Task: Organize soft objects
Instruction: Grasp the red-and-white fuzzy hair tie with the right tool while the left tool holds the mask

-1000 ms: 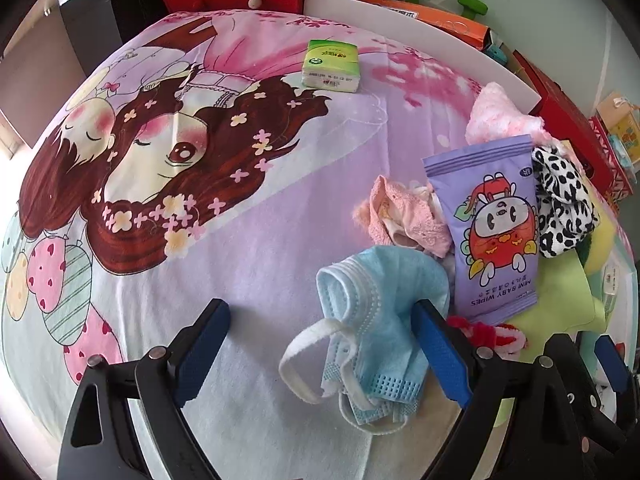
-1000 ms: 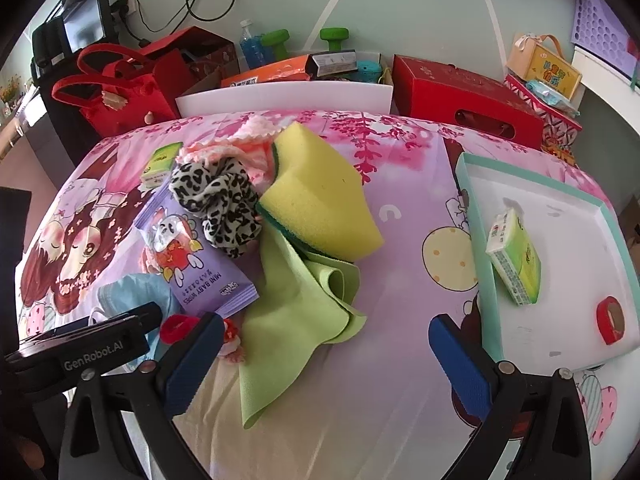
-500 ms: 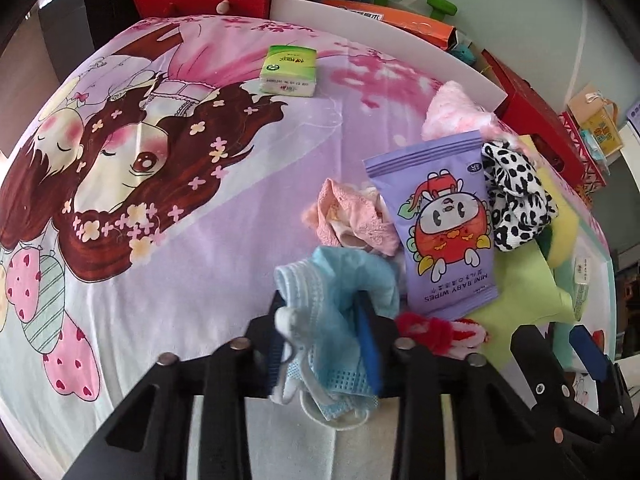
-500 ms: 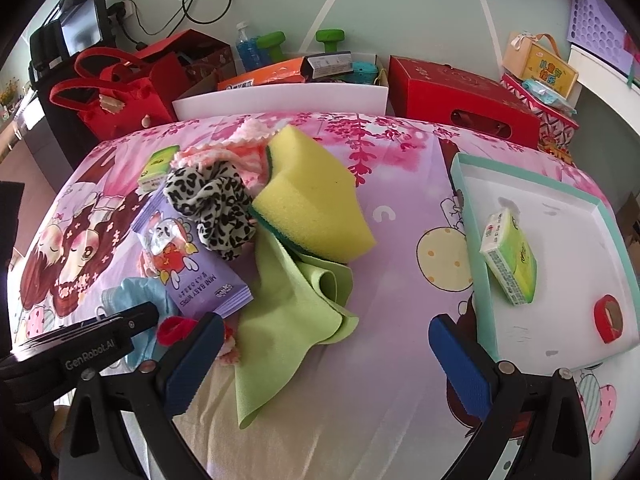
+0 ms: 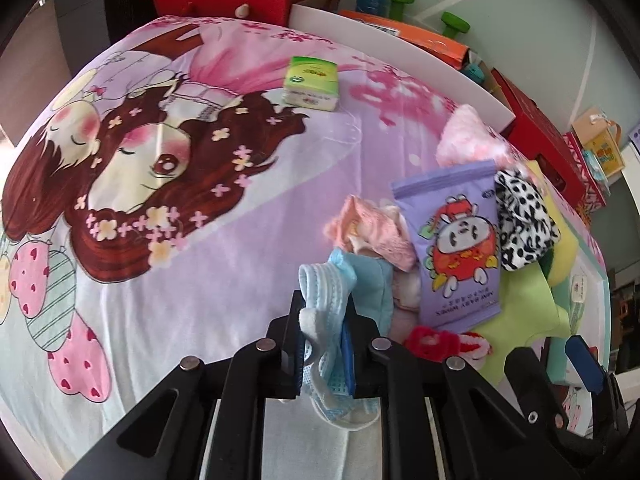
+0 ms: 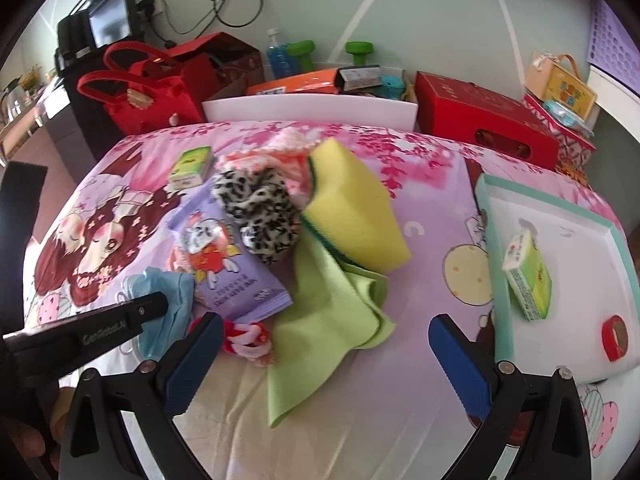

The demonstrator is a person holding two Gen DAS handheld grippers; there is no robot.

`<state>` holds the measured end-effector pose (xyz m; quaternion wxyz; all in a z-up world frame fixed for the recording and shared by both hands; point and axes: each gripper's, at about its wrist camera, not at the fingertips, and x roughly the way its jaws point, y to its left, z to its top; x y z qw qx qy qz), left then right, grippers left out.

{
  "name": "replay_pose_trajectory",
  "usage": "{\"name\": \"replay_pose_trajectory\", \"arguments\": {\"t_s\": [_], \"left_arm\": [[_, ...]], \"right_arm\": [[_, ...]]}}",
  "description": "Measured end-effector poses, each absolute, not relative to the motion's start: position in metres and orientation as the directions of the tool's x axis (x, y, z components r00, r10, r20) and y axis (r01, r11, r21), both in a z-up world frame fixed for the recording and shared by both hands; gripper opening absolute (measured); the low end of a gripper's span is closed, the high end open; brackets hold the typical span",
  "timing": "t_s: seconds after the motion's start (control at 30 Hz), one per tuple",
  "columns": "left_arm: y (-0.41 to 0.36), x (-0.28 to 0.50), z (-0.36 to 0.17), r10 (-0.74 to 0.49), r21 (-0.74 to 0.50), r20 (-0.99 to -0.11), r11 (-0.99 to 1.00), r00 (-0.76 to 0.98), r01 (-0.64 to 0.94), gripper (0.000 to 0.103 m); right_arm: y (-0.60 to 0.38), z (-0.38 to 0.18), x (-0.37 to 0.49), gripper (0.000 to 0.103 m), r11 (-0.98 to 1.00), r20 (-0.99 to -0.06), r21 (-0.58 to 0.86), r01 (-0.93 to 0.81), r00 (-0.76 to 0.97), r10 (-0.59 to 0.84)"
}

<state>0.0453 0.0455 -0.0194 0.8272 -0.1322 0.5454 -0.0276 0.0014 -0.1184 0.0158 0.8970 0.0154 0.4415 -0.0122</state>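
A light blue face mask (image 5: 360, 288) lies bunched at the near edge of a pile of soft things on the cartoon bedsheet. My left gripper (image 5: 322, 320) is shut on it, with the blue pads pressing the fabric from both sides and the ear loops hanging below. Behind the mask lie a pink cloth (image 5: 372, 232), a purple wipes pack (image 5: 460, 248) and a leopard scrunchie (image 5: 520, 220). My right gripper (image 6: 320, 344) stands open just above a green cloth (image 6: 332, 312), holding nothing. A yellow sponge (image 6: 352, 208) rests on that cloth. The mask (image 6: 168, 292) also shows beside the left gripper's black body.
A teal-rimmed white tray (image 6: 492, 240) at the right holds a green tissue pack (image 6: 528, 276) and a red tape roll (image 6: 614, 338). Another tissue pack (image 5: 310, 84) lies far back on the sheet. A red-and-white fuzzy item (image 6: 244, 336) lies near my right gripper's left finger. Boxes and red bags line the far edge.
The left gripper's jaws went from wide open around the blue mask to shut on it, bunching the fabric. The right gripper stayed open and barely moved.
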Motion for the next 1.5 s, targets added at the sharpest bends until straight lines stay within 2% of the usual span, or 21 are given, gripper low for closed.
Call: {"name": "replay_pose_trajectory", "arguments": {"t_s": [0.2,0.57,0.83,1.07,1.17,1.3,1.4,1.5], "left_arm": [[0.06,0.044,-0.019,-0.133,-0.213,-0.9,0.965,0.415,-0.153,0.016],[0.067,0.042,-0.022,-0.127,-0.218,-0.903,0.958,0.41,-0.184,0.016],[0.067,0.043,-0.023,-0.123,-0.214,-0.906,0.959,0.405,-0.188,0.016],[0.066,0.044,-0.025,-0.118,-0.207,-0.908,0.961,0.402,-0.184,0.017],[0.065,0.045,-0.026,-0.117,-0.205,-0.909,0.961,0.4,-0.184,0.017],[0.067,0.045,-0.028,-0.132,-0.222,-0.909,0.956,0.396,-0.192,0.019],[0.07,0.046,-0.029,-0.15,-0.243,-0.908,0.949,0.391,-0.202,0.02],[0.07,0.045,-0.029,-0.145,-0.238,-0.909,0.951,0.391,-0.2,0.02]], "right_arm": [[-0.102,0.013,0.001,0.103,1.0,-0.787,0.0,-0.025,0.617,0.015],[-0.078,-0.004,0.004,0.101,0.995,-0.809,-0.009,-0.101,0.585,0.052],[-0.07,-0.017,0.008,0.088,0.993,-0.824,-0.022,-0.119,0.564,0.05],[-0.064,-0.025,0.011,0.085,0.991,-0.836,-0.025,-0.135,0.546,0.053],[-0.063,-0.026,0.012,0.08,0.99,-0.835,-0.027,-0.136,0.548,0.053],[-0.063,-0.027,0.013,0.07,0.991,-0.835,-0.023,-0.129,0.547,0.051],[-0.065,-0.026,0.013,0.056,0.992,-0.832,-0.02,-0.122,0.552,0.051],[-0.066,-0.025,0.014,0.054,0.993,-0.832,-0.014,-0.121,0.551,0.055]]}}
